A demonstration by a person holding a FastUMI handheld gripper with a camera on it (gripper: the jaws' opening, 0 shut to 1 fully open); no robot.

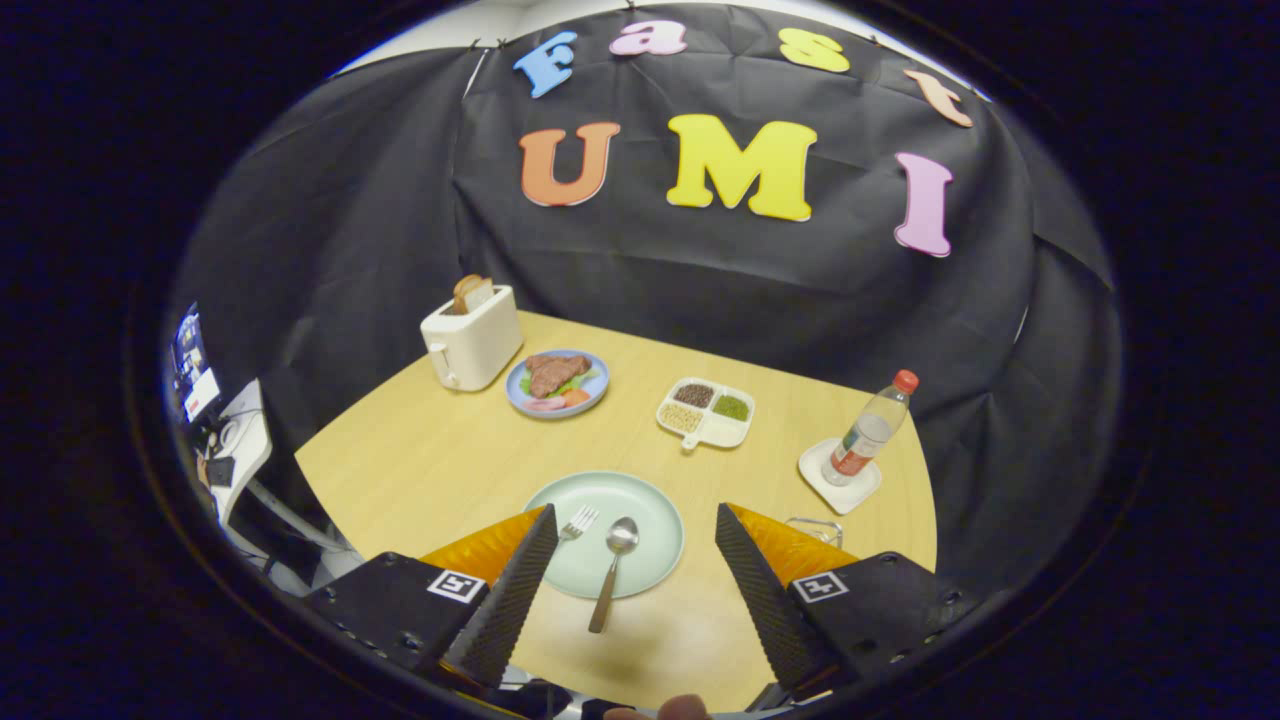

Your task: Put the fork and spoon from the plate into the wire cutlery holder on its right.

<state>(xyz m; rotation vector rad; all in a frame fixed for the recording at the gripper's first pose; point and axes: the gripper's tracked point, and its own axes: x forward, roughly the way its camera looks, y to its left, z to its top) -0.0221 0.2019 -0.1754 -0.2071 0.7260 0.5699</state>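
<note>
Gripper view: wide-parted ridged jaws over round plate (655,520)

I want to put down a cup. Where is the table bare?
Bare wood lies between the toaster, the green plate and the table's left edge. Crowded: the meat plate, divided dish, bottle. The open gripper straddles the spoon.

One fork (579,521), one spoon (612,570), two plates (655,505).

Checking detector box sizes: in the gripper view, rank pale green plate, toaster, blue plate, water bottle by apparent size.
1. pale green plate, nearest the open hand-held gripper, so nearness inflates it
2. toaster
3. blue plate and water bottle: too close to rank; the plate is wider, the bottle taller and narrower.
</note>
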